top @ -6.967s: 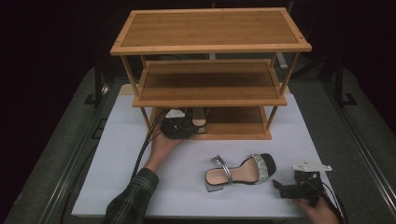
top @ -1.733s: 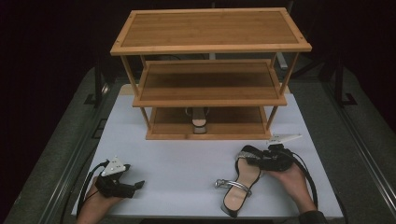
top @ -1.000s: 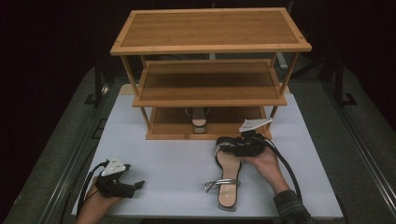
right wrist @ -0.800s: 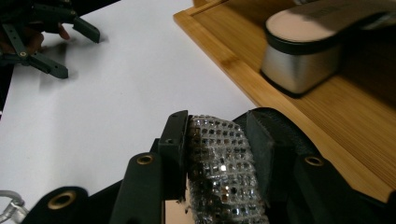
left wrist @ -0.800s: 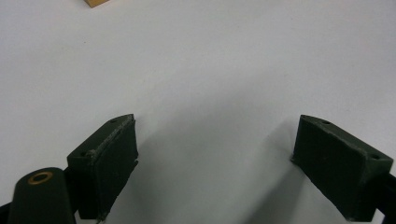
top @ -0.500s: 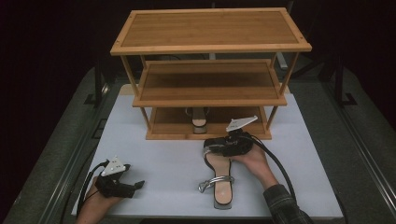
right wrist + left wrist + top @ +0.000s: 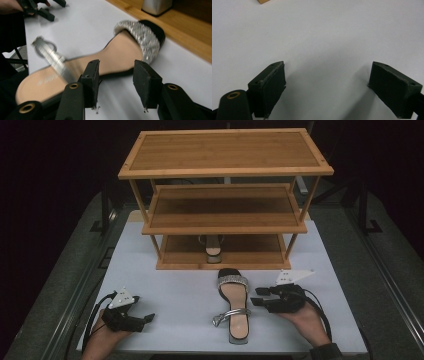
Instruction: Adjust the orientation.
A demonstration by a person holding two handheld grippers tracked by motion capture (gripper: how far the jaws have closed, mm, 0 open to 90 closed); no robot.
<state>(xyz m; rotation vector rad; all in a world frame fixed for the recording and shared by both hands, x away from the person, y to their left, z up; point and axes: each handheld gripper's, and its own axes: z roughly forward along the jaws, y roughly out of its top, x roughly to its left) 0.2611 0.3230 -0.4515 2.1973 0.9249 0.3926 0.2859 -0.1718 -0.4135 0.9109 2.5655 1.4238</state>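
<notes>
sandal [image 7: 233,304] lies just before the rack's [image 7: 225,265] front edge.

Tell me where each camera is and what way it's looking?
High view: sits above the table's near edge, looks forward and down at the shelf rack and sandal; both hands and grippers show.
Left gripper view: rides the left gripper, looks down at the bare white table; its open jaws show.
Right gripper view: rides the right gripper, looks across the sandal; its parted jaws show.
Shared: the sandal, in the high and right gripper views.
</notes>
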